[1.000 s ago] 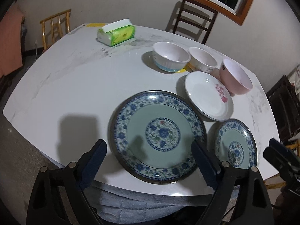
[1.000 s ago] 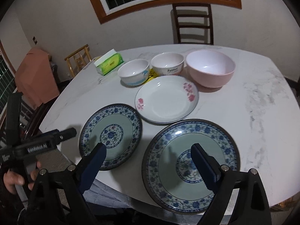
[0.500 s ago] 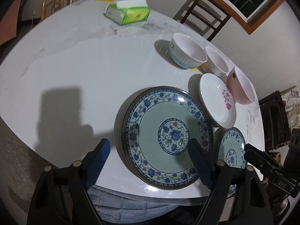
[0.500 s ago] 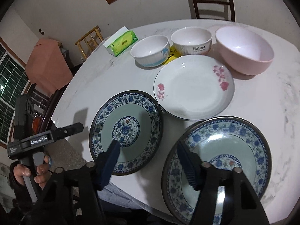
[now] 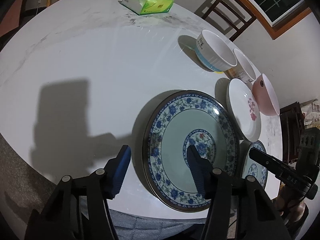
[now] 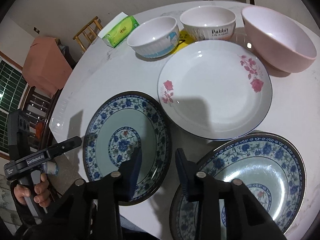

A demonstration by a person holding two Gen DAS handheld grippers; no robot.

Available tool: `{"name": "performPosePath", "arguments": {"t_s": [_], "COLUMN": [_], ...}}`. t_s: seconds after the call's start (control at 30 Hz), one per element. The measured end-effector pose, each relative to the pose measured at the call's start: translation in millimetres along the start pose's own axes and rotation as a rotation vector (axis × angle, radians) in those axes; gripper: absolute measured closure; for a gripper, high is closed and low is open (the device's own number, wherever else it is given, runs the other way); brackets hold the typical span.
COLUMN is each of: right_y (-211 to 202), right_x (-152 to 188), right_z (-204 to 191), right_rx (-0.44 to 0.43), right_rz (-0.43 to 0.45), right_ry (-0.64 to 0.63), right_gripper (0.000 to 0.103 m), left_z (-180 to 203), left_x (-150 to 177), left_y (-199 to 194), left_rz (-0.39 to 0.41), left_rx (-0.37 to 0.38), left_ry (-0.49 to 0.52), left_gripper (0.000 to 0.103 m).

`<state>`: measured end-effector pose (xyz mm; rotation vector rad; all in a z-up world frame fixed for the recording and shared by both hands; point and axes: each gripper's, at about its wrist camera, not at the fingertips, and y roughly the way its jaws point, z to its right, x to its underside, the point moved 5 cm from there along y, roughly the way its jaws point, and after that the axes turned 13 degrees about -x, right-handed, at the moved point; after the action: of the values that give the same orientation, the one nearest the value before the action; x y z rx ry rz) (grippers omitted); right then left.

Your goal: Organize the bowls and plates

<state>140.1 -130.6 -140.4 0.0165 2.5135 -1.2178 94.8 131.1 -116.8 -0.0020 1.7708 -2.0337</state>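
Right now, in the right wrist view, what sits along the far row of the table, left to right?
Tissue pack → ribbed white bowl → Rabbit bowl → pink bowl.

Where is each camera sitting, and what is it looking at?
Left wrist view: it sits on the left gripper, looking down along its closing fingers, which straddle the near rim of the left blue plate; the other gripper shows at right.
Right wrist view: it sits on the right gripper, looking down at the right blue plate, its fingers closing by that plate's rim; a hand holding the left gripper shows at left.
Both see the white rose plate, three bowls, the tissue pack.
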Motion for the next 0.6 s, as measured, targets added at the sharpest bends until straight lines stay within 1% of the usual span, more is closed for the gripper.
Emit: {"name": "performPosePath", "arguments": {"t_s": [0.07, 0.13, 0.23, 0.3, 0.47, 0.6], "right_y": [4, 7, 10, 12, 17, 21], "right_x": [-1, -3, -4, -5, -5, -3], "right_z": [4, 7, 9, 8, 11, 13], "right_rx": [0.000, -0.002, -0.003, -0.010, -0.015, -0.013], "right_rz": [-0.007, -0.009, -0.016, -0.022, -0.029, -0.041], "right_ry": [0.010, 0.015, 0.016, 0.013, 0.015, 0.016], "right_gripper": [0.073, 0.074, 0.074, 0.077, 0.077, 0.081], "left_z": [-1, -3, -5, -7, -8, -8], "left_x": [0, 0, 1, 0, 0, 3], "left_y": [4, 8, 12, 14, 19, 23], "left_rz": [-0.005, -0.016, -0.022, -0.024, -0.036, -0.047], "left_rx": [0.000, 0.005, 0.010, 0.011, 0.021, 0.020], "left_ry": [0.000, 0.000, -0.001, -0.002, -0.002, 0.006], "left_gripper": [0.052, 0.056, 0.058, 0.060, 0.063, 0.068]}}
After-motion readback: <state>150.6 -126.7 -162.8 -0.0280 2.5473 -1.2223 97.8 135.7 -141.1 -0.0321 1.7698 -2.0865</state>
